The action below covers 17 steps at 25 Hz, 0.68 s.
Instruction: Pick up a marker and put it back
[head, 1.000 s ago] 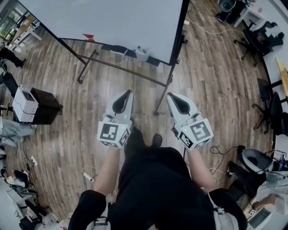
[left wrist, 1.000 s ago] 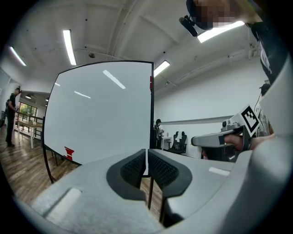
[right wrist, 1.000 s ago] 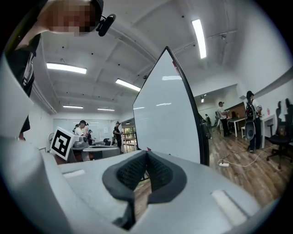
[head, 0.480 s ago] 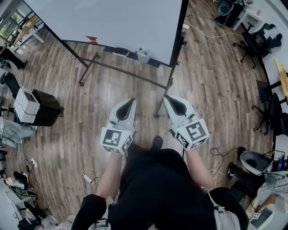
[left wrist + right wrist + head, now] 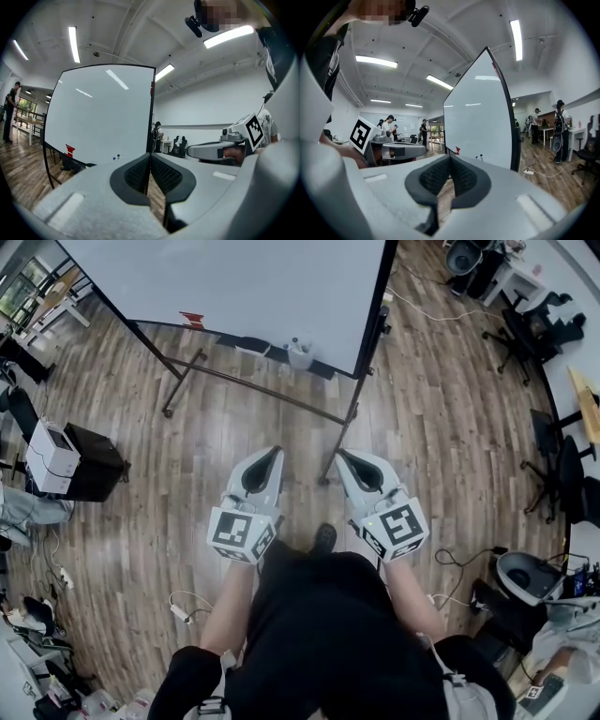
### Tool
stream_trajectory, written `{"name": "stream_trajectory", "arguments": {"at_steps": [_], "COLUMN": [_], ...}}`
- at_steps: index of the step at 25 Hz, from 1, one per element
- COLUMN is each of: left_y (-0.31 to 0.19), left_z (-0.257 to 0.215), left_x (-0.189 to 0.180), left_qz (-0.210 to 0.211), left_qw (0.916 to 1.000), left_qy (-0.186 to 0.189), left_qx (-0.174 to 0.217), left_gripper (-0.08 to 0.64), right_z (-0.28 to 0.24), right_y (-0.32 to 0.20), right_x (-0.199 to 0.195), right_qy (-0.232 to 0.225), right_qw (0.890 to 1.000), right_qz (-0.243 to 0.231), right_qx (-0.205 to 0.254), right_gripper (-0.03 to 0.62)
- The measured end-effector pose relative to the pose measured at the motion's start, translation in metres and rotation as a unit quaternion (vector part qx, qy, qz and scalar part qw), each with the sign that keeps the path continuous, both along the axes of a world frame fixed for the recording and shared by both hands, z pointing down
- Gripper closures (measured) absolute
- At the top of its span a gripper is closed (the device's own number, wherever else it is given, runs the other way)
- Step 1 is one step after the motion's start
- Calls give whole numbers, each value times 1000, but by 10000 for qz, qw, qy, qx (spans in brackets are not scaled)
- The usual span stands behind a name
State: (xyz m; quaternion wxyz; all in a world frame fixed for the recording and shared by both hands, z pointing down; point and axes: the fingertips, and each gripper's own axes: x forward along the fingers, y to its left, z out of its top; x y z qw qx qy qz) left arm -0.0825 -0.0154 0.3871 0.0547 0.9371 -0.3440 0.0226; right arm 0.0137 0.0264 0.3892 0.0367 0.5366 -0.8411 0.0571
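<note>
Drawn slightly bodyward, the white plastic left gripper (image 5: 274, 452) and right gripper (image 5: 343, 456) keep jaws pressed together, empty — no reach begun; the marker likely sits in the small white cup (image 5: 298, 354) at the whiteboard tray's (image 5: 251, 345) right end.

Ahead of you a whiteboard (image 5: 234, 287) stands on a black frame on the wooden floor (image 5: 441, 427). A small red item (image 5: 191, 320) sits at the whiteboard's lower edge. Left of the whiteboard you have a black cabinet (image 5: 94, 465) with a white machine (image 5: 52, 451) just beside it. Right of the whiteboard, well apart, black office chairs (image 5: 534, 320) cluster.
</note>
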Motion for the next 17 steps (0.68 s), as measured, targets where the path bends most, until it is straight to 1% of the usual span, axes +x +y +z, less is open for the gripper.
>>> {"name": "stream_trajectory", "arguments": {"at_steps": [17], "left_y": [4], "left_z": [0], "left_x": [-4], "left_qz": [-102], "left_qw": [9999], "left_qy": [-10], "left_qx": [-18], "left_gripper": [546], "right_z": [-1], "right_y": [2], "right_x": [-1], "right_qy": [38], "right_qw": [10000], "right_qz": [-41], "right_qx": [34], "right_gripper": [592]}}
